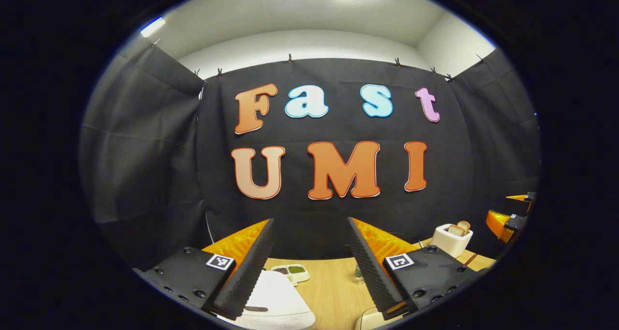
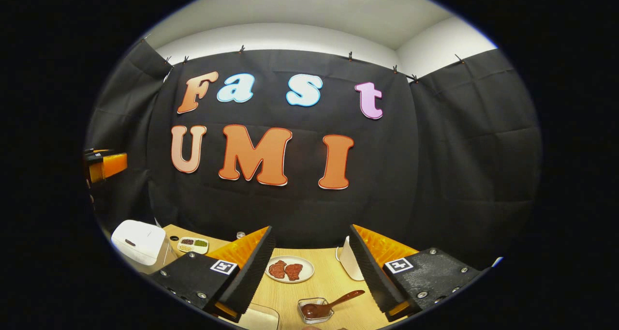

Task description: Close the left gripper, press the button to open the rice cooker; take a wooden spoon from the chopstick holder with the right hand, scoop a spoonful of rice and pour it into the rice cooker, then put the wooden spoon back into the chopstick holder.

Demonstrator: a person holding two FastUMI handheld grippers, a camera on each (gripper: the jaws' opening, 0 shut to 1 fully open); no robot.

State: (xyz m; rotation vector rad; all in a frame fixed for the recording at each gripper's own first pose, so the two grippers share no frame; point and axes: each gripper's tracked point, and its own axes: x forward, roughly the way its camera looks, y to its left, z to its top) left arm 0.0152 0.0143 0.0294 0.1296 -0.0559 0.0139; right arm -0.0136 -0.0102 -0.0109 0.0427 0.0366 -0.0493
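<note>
Left gripper view: ridged fingers of the left gripper (image 1: 312,267) gape above the smooth white cooker (image 1: 275,301), lid down, on pale wood; the right gripper (image 2: 309,272) spreads equally wide over a brown spoon (image 2: 338,302) in a glass dish (image 2: 315,309)

A staged recording booth set up as a small kitchen scene.

Black cloth (image 2: 459,165), clipped along its top edge, hung as walls under a white ceiling. A wooden table (image 2: 333,284) carried a white rice cooker (image 2: 138,242), a toaster (image 1: 450,239) holding bread, and a plate of food (image 2: 289,269).
</note>
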